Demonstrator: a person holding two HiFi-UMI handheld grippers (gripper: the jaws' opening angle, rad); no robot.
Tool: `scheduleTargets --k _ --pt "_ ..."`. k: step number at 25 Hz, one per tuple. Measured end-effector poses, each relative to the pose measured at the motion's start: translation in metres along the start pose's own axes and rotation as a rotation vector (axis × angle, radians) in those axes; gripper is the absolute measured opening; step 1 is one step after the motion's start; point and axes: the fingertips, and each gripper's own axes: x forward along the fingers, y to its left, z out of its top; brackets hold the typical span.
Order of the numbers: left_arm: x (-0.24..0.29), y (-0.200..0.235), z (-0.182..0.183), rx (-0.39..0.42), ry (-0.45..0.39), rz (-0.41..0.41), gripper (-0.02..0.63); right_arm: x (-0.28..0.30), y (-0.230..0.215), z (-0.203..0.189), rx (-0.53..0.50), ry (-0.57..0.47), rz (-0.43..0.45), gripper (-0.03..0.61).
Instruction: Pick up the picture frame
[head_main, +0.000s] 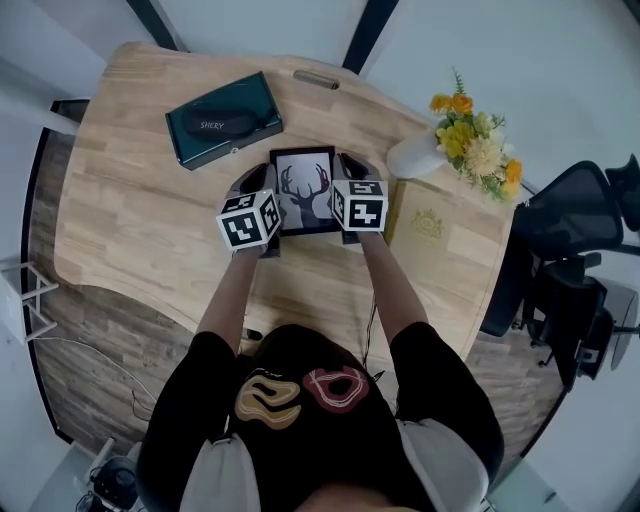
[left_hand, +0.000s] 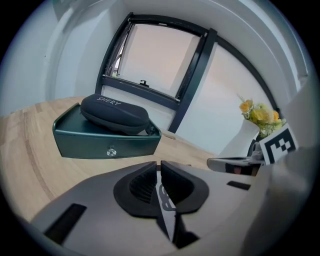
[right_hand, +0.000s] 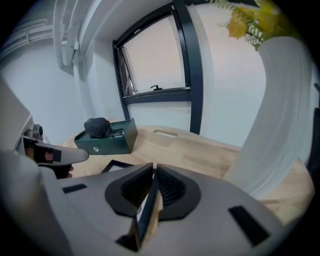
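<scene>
The picture frame (head_main: 305, 190), black-edged with a deer silhouette on it, is held between my two grippers over the middle of the wooden table (head_main: 130, 210). My left gripper (head_main: 270, 192) is shut on the frame's left edge. That edge shows as a thin strip (left_hand: 167, 212) between the pads of the left gripper (left_hand: 159, 169). My right gripper (head_main: 340, 190) holds the frame's right edge. In its own view the frame's edge (right_hand: 145, 212) sits between the pads of the right gripper (right_hand: 154, 172). I cannot tell whether the frame touches the table.
A green box with a dark glasses case on top (head_main: 222, 118) lies beyond the frame to the left. A white vase of yellow flowers (head_main: 470, 145) and a tan box (head_main: 432, 230) stand at the right. An office chair (head_main: 580, 250) is beside the table's right end.
</scene>
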Motion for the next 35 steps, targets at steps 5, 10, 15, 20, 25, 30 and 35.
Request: scheduleTargets --k 5,10,15,20,25,30,35 --pt "0.015 0.012 -0.012 -0.004 0.046 0.013 0.029 0.021 -0.001 -0.011 0.008 0.040 0.020 0.053" --pt "0.027 0.016 -0.017 -0.040 0.066 0.011 0.043 0.036 -0.003 -0.018 0.020 0.077 0.029 0.090" --pt "0.037 0.017 -0.023 -0.032 0.114 0.013 0.138 0.045 -0.002 -0.030 0.036 0.130 0.043 0.128" --pt "0.049 0.018 -0.037 0.001 0.211 0.016 0.161 0.049 -0.005 -0.037 0.048 0.161 0.035 0.141" --pt "0.054 0.020 -0.042 0.015 0.241 0.059 0.169 0.051 -0.005 -0.037 0.073 0.174 0.031 0.143" --pt "0.054 0.023 -0.042 0.024 0.270 0.098 0.155 0.052 -0.005 -0.037 0.091 0.178 0.003 0.141" --pt "0.058 0.019 -0.044 0.003 0.265 0.085 0.122 0.054 -0.004 -0.039 0.111 0.197 0.002 0.127"
